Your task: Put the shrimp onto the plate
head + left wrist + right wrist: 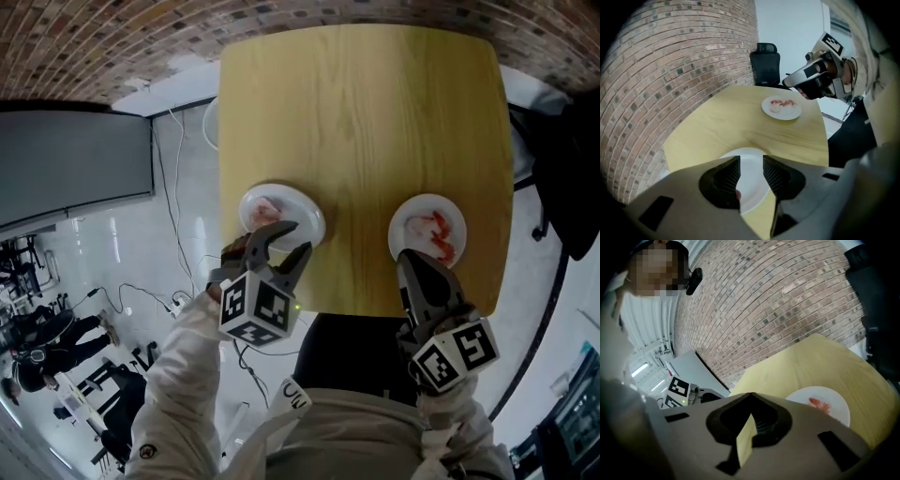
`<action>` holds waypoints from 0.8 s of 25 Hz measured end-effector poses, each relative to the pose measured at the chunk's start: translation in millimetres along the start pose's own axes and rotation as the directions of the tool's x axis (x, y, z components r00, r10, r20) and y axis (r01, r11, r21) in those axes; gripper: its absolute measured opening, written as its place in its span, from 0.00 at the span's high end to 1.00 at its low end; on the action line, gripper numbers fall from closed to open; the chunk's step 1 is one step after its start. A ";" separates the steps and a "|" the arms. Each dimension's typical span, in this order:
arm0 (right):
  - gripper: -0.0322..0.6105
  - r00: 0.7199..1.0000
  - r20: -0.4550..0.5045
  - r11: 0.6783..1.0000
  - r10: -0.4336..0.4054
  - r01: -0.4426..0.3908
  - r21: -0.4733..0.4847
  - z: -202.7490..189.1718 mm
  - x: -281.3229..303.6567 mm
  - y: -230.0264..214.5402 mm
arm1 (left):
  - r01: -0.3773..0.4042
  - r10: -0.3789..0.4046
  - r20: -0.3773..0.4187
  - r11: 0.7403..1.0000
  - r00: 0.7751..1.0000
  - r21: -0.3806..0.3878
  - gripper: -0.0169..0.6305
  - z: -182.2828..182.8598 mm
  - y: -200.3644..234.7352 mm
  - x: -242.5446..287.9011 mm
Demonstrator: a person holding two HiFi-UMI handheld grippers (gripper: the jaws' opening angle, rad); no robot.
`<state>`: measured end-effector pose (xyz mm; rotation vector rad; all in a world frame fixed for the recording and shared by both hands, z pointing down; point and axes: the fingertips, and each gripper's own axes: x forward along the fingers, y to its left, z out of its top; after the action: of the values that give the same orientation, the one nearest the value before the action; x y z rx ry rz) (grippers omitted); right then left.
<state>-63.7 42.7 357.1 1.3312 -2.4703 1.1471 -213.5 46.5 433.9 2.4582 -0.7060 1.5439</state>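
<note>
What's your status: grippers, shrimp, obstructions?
Left gripper jaws apart, at left plate. Right gripper jaws together, empty. Shrimp on right plate, pale piece on left. Nothing blocking.

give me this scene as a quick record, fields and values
surface: wooden table
left plate: white, holds a pale pink piece
right plate: white, holds red shrimp
left gripper: jaws apart, empty, over the left plate's near edge
right gripper: jaws together, empty, tip at the right plate's near edge
</note>
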 end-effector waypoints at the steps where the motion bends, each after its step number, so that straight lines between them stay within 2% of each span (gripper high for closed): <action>1: 0.91 1.000 -0.005 1.000 0.004 -0.004 -0.001 -1.4 4.0 3.1 | -0.005 0.005 -0.002 1.000 1.000 -0.003 0.74 -4.7 3.0 -0.9; 6: 0.91 1.000 -0.027 1.000 0.014 -0.014 -0.009 -5.2 22.8 14.8 | -0.030 0.030 -0.019 1.000 0.999 0.000 0.74 -25.9 20.0 -4.6; 11: 0.91 0.999 -0.039 1.000 0.016 -0.016 -0.007 -9.0 43.2 28.6 | -0.055 0.059 -0.039 0.995 0.998 0.080 0.74 -48.3 38.6 -3.2; 20: 0.91 0.999 -0.038 0.999 -0.004 0.006 0.034 -14.4 58.0 32.7 | 0.011 -0.005 -0.055 0.993 0.998 0.120 0.77 -63.3 41.6 5.3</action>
<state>-127.2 24.0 373.2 1.3110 -2.4304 1.2069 -282.2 31.8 462.7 2.4882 -0.6098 1.6914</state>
